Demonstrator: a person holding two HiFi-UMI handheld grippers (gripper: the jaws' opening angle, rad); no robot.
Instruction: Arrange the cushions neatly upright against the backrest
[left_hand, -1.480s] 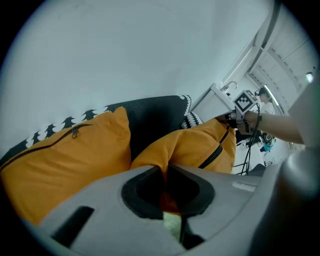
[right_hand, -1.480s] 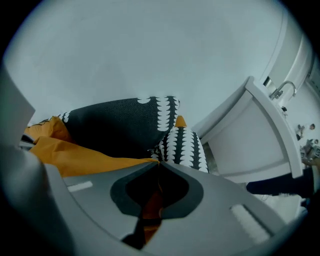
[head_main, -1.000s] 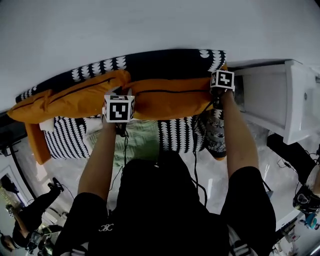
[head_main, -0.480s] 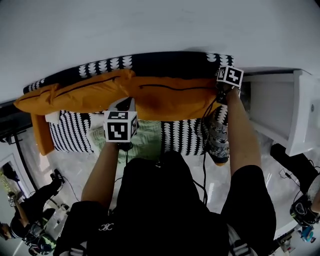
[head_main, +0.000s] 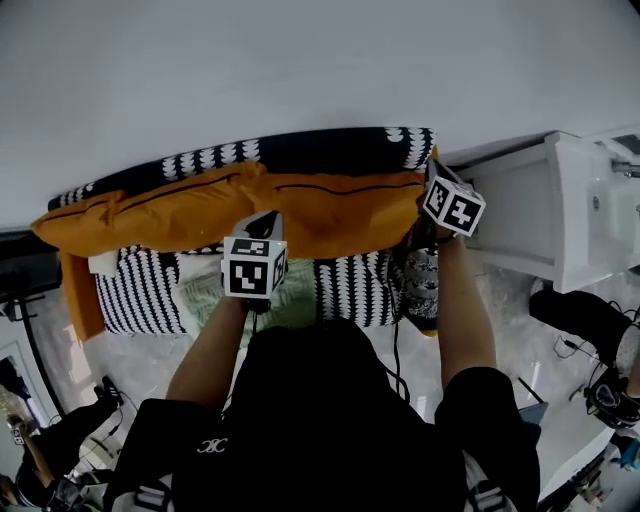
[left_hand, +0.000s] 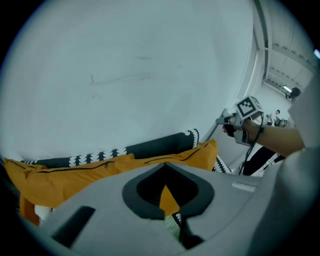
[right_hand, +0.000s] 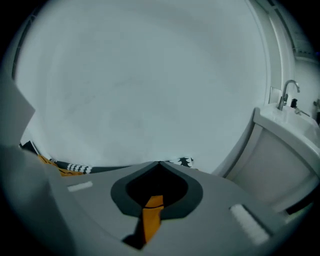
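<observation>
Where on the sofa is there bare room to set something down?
Two bare seat patches: left of the green cloth, and between it and the patterned pillow. Along the backrest it is crowded: left cushion and right cushion fill it, left gripper and right gripper clamped on the right one.

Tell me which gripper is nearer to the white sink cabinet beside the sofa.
Right. The right gripper is at the end of the sofa, next to the white sink cabinet, gripping a corner of the orange cushion. The left gripper is near the sofa's middle, clearly farther away.

White cabinet (head_main: 560, 220) just beside backrest's (head_main: 320, 150) right end
</observation>
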